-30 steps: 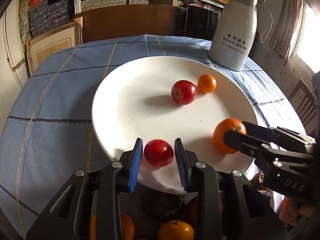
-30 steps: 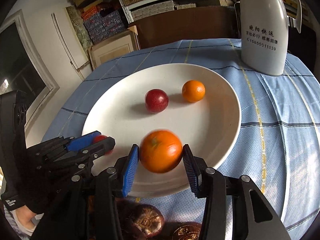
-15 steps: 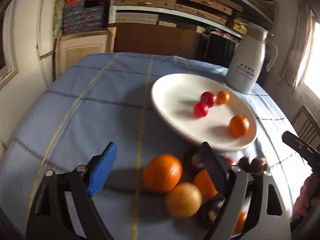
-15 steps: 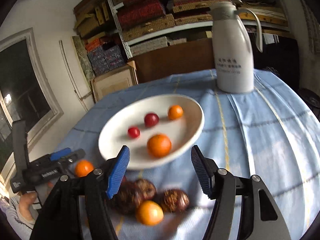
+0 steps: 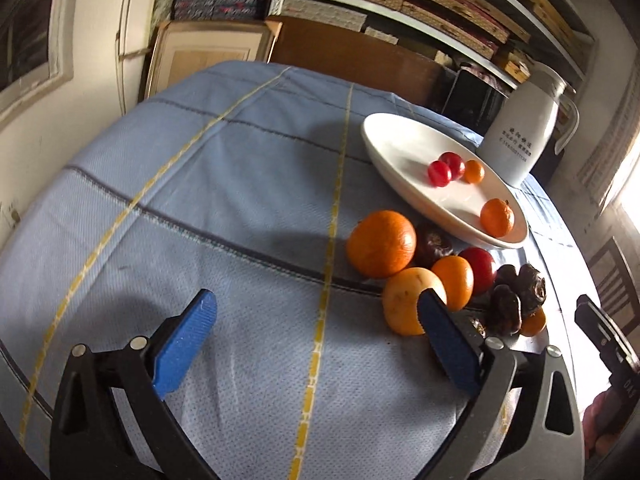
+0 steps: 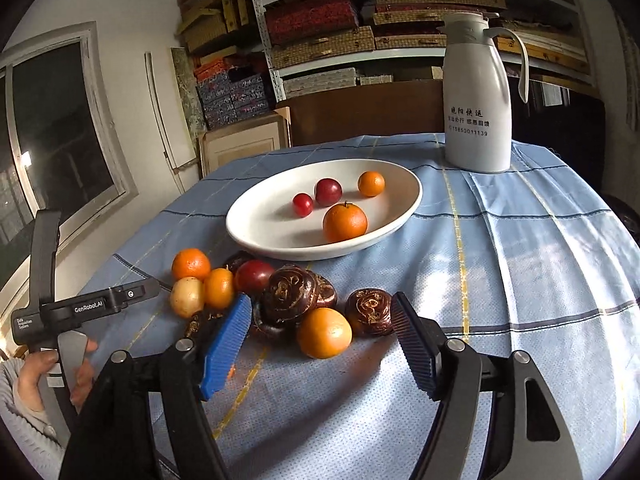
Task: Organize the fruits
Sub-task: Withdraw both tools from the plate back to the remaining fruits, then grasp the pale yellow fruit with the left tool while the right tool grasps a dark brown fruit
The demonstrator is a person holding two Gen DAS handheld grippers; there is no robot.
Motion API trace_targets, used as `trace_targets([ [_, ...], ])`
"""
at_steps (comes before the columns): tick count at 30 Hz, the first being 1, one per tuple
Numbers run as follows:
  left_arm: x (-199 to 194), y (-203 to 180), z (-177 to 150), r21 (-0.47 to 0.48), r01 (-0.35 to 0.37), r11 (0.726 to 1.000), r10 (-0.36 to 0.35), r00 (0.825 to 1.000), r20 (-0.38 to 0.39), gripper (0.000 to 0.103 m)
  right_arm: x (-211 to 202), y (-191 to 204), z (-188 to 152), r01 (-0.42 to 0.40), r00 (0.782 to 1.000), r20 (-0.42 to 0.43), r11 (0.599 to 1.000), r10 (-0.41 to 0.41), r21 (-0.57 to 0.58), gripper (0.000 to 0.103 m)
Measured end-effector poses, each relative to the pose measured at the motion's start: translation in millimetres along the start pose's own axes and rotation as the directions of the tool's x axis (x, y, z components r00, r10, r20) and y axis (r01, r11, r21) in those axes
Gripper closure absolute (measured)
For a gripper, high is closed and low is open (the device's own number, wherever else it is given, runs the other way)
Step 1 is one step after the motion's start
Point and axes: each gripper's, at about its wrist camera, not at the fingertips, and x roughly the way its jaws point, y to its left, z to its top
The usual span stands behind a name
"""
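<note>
Fruit pile (image 6: pixel 280 300) could roll away if the wide-open, empty right gripper (image 6: pixel 320 344) or left gripper (image 5: pixel 316 336) bumps it.

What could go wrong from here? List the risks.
1. The loose pile is tight: the right claw closing on the near orange may knock the brown fruit beside it and send round fruit rolling.
2. The left claw has one finger close to the yellow fruit and may nudge it.
3. Fruit on the plate is round; a hard drop could scatter the orange there.
</note>
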Motion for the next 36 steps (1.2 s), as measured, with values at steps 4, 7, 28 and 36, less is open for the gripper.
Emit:
trace_targets([
  [4,5.9,0.8,-0.5,-0.013,0.000,1.000,-0.001,1.000,-0.028,0.005,11.3,16.1,2.8,-0.013,1.000,-0.029,0.998,0.011,-0.061,0.032],
  [7,6.0,-1.7,-1.9,0.004,0.002,1.000,-0.002,1.000,-0.030,0.005,21.9,26.9,6.3,0.006,0.999,-0.040,0.995,-0.010,-0.102,0.036],
  [28,10.9,-33.6,-9.1,0.147,0.037,0.989,-0.029,0.998,-0.059,0.005,49.8,7.6,10.6,-0.024,0.991,-0.133,0.999,0.028,0.026,0.064],
  [36,22.9,-52.4,-2.5,0.194,0.011,0.981,-0.001,0.999,-0.054,0.005,44.3,-13.0,9.6,0.002,0.992,-0.127,0.994,0.013,0.113,0.067],
])
